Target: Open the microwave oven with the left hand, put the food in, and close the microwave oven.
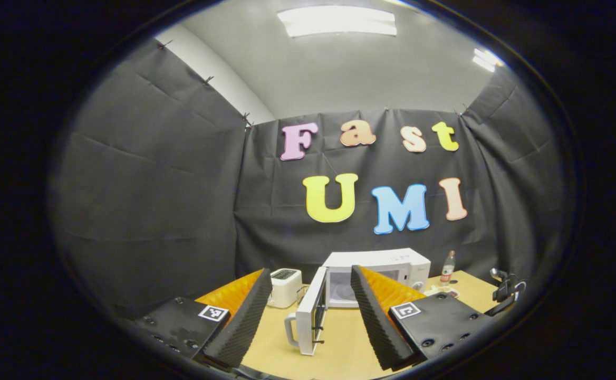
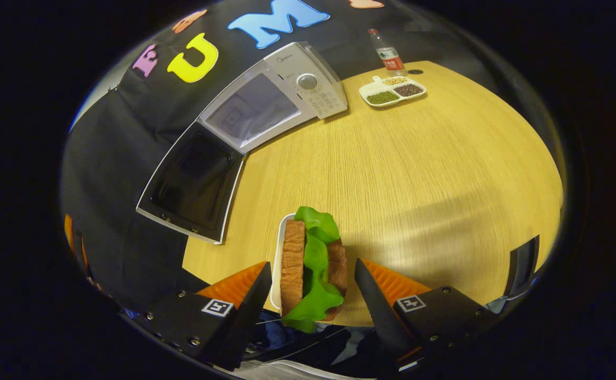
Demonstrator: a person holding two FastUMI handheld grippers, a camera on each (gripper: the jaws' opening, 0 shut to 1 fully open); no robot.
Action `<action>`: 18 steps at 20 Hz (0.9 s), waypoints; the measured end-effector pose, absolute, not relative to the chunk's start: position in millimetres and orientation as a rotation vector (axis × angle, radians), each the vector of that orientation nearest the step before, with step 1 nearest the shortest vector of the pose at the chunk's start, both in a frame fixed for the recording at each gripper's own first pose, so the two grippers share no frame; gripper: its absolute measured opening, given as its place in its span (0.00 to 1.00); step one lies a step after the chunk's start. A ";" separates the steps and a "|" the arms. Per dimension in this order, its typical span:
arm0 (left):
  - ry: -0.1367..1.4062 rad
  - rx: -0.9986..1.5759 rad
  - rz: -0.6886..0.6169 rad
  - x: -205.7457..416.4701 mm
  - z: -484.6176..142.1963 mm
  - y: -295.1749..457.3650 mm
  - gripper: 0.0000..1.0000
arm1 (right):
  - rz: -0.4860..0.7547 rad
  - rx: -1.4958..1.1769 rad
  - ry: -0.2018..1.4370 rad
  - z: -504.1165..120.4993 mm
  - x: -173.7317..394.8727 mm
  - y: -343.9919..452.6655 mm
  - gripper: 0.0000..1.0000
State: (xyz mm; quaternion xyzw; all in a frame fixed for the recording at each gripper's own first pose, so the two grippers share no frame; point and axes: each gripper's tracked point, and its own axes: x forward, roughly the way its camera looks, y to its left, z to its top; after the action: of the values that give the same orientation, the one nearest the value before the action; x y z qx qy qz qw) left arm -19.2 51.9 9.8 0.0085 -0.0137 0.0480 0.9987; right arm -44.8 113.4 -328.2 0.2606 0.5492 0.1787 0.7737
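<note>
1. Left gripper view: the left gripper [image 1: 310, 311] hangs above the near part of the counter [image 1: 339, 338] with its fingers spread wide and nothing between them. Straight ahead, seen through the gap, stands the microwave oven [image 1: 376, 274] at the far side of the counter, its door [image 1: 310, 311] swung out toward the near left so the cavity faces the viewer. A toaster [image 1: 285, 286] sits just left of the oven, and a bottle [image 1: 448, 267] stands to its right.

2. Right gripper view: the right gripper [image 2: 313, 295] looks down on the counter's near edge. Its fingers are spread, one on each side of the sandwich [image 2: 313, 264], which lies on a white tray [image 2: 278, 258]; whether either finger touches the food cannot be told. The sandwich's long axis runs near-to-far, in line with the fingers, so closing would squeeze it across its short width.

3. Right gripper view, continued: the microwave oven [image 2: 281, 89] lies far and to the left of the sandwich, with the open door [image 2: 194, 182] between the two. A divided dish [image 2: 392, 91] of grains sits far off beside the bottle [image 2: 388, 53].

4. Judgement: the door stands open, so loading comes next; the right gripper is the nearer one to the food, and must carry it far-left past the door's edge.
</note>
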 end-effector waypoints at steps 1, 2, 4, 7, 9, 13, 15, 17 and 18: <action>-0.029 0.015 0.102 -21.6 11.5 52.8 0.98 | 0.395 0.581 1.206 -328.7 -46.7 115.2 0.96; -0.031 0.012 0.105 -22.3 12.5 53.4 0.96 | 0.404 0.594 1.219 -328.1 -51.4 117.4 0.87; -0.031 0.009 0.108 -22.9 11.0 55.3 0.98 | 0.410 0.636 1.226 -326.3 -50.0 122.4 0.46; -0.027 0.000 0.114 -17.0 7.4 60.7 0.98 | 0.420 0.632 1.216 -319.5 -48.8 123.7 0.42; -0.032 -0.013 0.115 -12.4 7.7 64.4 0.96 | 0.428 0.646 1.200 -308.2 -45.7 123.5 0.42; -0.034 -0.033 0.105 4.4 -2.1 70.0 0.97 | 0.448 0.676 1.144 -280.9 -31.8 129.7 0.42; -0.033 -0.055 0.090 15.5 -5.8 71.9 0.96 | 0.457 0.698 1.108 -265.8 -20.4 137.3 0.42; -0.033 -0.072 0.084 25.3 -8.4 76.6 0.98 | 0.468 0.708 1.071 -250.8 -6.7 147.1 0.42; -0.036 -0.077 0.082 31.5 -10.2 79.8 0.96 | 0.475 0.715 1.050 -244.2 3.7 155.6 0.42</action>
State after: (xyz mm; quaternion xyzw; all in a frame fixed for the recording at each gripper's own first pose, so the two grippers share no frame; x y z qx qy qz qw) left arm 31.5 79.8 -10.2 -0.0383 -0.0180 0.0412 0.9983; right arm 3.7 155.6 -244.2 0.3305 0.4857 0.2197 0.7788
